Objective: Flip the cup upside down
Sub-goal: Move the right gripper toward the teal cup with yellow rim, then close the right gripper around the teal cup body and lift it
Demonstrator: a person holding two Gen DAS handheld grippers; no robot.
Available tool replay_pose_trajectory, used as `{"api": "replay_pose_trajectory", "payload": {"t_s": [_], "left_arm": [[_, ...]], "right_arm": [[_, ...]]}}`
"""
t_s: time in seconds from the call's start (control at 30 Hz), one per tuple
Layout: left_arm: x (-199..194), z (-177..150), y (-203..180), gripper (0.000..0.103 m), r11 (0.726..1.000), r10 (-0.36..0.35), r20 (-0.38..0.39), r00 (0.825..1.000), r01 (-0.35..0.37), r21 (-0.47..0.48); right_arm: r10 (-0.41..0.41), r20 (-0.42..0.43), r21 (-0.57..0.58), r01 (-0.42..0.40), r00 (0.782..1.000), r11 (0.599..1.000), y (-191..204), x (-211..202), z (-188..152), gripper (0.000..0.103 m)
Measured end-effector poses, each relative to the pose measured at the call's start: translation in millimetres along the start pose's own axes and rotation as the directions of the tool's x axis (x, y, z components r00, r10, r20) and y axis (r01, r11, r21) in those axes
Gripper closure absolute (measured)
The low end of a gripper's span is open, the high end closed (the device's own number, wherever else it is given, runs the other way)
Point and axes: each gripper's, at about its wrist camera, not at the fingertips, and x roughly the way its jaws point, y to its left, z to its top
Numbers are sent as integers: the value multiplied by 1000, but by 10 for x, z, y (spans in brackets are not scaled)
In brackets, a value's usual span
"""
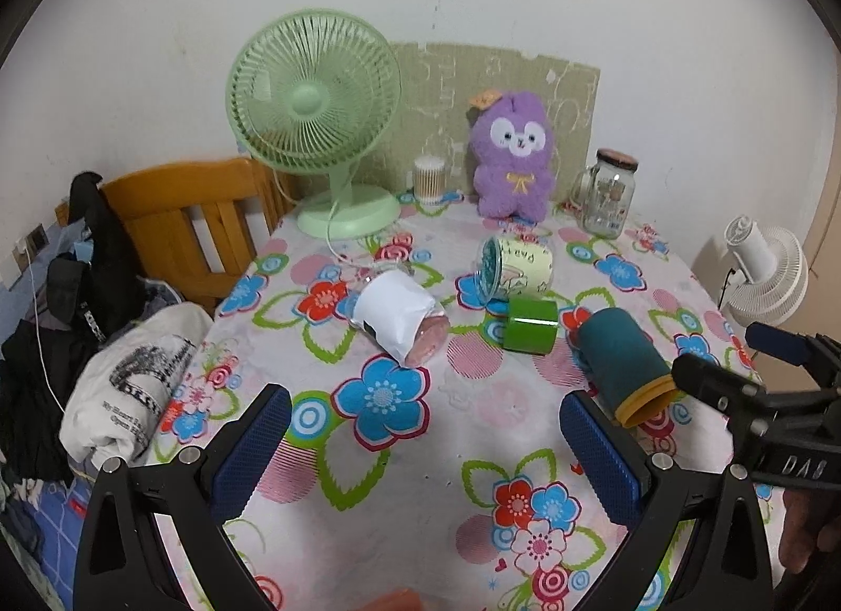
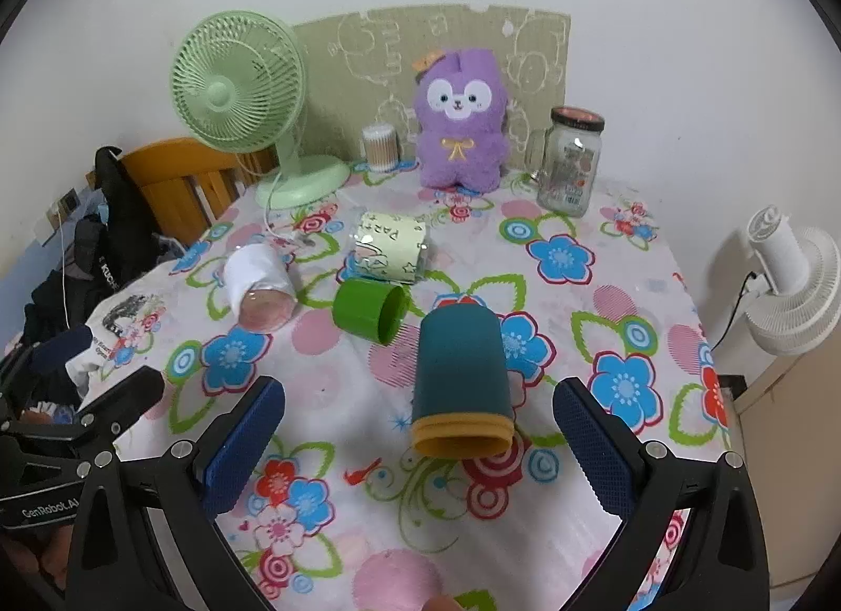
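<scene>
Teal cup point(image 2: 458, 380): on its side on the floral desk point(image 2: 578, 306), yellow rim nearest, between and just beyond the right gripper point(image 2: 418, 432) fingers, which stand wide, holding nothing
Left gripper point(image 1: 426, 432): fingers wide, nothing held, cup to its right
Green cup point(image 2: 370, 310), white cup point(image 2: 260, 290), printed cup point(image 2: 391, 248): farther, all lying sideways

Four cups lie on their sides – teal cup point(image 2: 458, 374), green cup point(image 2: 370, 310), white-wrapped cup point(image 2: 260, 285), pale yellow printed cup point(image 2: 391, 248) – plus two fans, green fan point(image 2: 239, 96) and white fan point(image 2: 793, 285), one purple plush point(image 2: 461, 122), one glass jar point(image 2: 570, 162), one cotton-swab tub point(image 2: 379, 141)
</scene>
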Motion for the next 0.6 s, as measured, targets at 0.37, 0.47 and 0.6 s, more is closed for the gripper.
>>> {"api": "replay_pose_trajectory", "payload": {"t_s": [0.37,0.47,0.6], "left_arm": [[552,67,-140,0,1000,-17,-136,991,17,-4],[561,79,-198,0,1000,-12,-127,992,14,12],[619,68,-227,0,1000,-18,-147,989,19,10]], "right_arm": [[-34,-149,-7,33,988,999,-312,673,212,0],[-18,-240,-26,12,971,1000,-349,957,254,0],[37,-300,-9,-41,953,999,-377,1202,282,0]]}}
